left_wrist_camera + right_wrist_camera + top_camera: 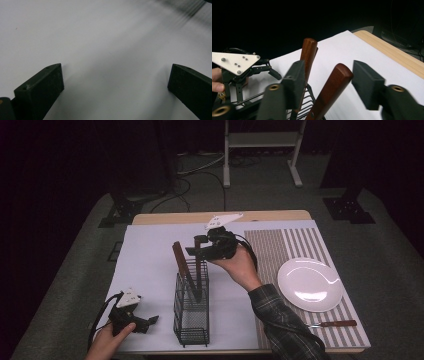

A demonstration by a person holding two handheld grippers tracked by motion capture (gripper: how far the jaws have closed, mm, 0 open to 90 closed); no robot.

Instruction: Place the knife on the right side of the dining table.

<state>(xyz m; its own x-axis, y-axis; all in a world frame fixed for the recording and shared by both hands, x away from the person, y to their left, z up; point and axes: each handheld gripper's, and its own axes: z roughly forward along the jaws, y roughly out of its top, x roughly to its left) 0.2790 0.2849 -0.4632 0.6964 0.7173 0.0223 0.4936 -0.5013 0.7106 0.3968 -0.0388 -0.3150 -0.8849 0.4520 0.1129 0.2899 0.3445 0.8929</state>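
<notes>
- No text, label, brand, number or sign is showing legibly anywhere in these views.
- The surfaces in sight are showing plain stripes, bare wood and blank white, with no readable marks.

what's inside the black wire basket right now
Two brown wooden handles stand up out of the wire basket, one between the right gripper's pads. Whatever they belong to is hidden by the mesh.

Dark room, grey carpet floor (400, 250), white metal frame (260, 140), floor cables (185, 185)
</notes>
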